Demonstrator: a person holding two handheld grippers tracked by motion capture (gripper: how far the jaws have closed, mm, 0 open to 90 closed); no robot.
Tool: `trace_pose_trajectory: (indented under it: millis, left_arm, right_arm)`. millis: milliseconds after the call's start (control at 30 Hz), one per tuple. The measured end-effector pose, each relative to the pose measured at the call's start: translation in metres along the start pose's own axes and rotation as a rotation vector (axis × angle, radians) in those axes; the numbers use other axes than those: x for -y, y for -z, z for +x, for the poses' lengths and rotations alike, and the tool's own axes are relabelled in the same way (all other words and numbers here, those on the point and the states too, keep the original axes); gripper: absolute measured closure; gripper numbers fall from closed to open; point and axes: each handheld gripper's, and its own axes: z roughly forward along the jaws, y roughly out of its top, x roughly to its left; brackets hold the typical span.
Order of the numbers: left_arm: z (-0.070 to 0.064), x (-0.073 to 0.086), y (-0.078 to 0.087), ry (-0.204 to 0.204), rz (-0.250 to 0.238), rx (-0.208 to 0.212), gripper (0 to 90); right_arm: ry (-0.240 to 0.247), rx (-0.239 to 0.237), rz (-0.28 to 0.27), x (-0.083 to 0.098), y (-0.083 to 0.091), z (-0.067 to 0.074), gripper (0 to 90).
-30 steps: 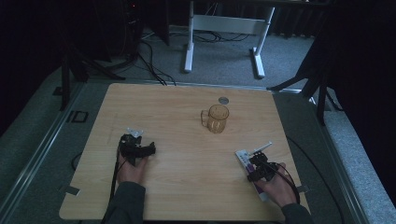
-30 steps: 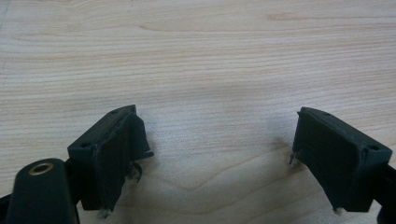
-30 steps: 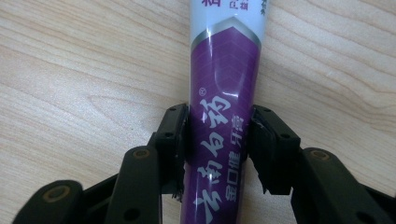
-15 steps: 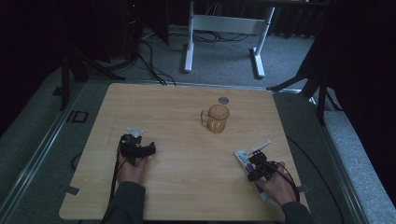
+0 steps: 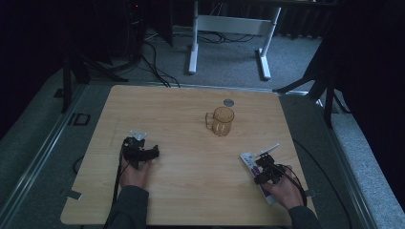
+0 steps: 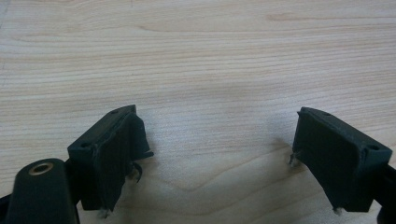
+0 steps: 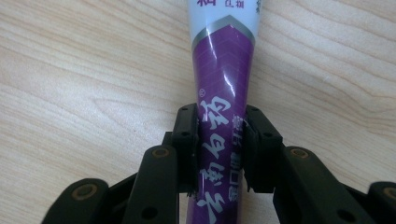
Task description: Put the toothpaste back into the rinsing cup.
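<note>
A purple and white toothpaste tube [image 7: 224, 70] lies flat on the wooden table [image 5: 181, 191], near its front right [image 5: 249, 160]. My right gripper [image 7: 219, 126] has just been closing on it, and both pads now press the tube's sides. From above, that gripper [image 5: 261, 168] sits over the tube's middle. My left gripper [image 6: 219, 140] rests on bare wood at the front left [image 5: 141, 149], its jaws wide apart with nothing between them.
An amber glass mug [image 5: 223, 120] stands upright past the table's middle, handle to the left. A small grey disc [image 5: 229, 102] lies just behind it. A thin white stick [image 5: 266, 151] lies beside the tube. Cables trail off both front corners.
The right gripper's jaws have drawn in onto the toothpaste tube. Both hands and the mug stay where they were.
</note>
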Motion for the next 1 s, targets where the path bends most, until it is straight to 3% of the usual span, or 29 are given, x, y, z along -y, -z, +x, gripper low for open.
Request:
trace_pose_trajectory:
  millis: [100,700,1000]
  left_arm:
    - [0.000,0.000,0.000,0.000,0.001,0.000,14.6]
    - [0.000,0.000,0.000,-0.001,0.000,0.000,14.6]
    - [0.000,0.000,0.000,-0.001,0.001,0.000,14.6]
  right_arm:
    - [-0.020,-0.009,-0.002,0.000,0.000,-0.001,69.9]
    - [-0.019,-0.011,-0.097,-0.003,0.015,-0.005,70.4]
    - [-0.041,-0.029,-0.134,-0.006,0.022,-0.009,70.6]
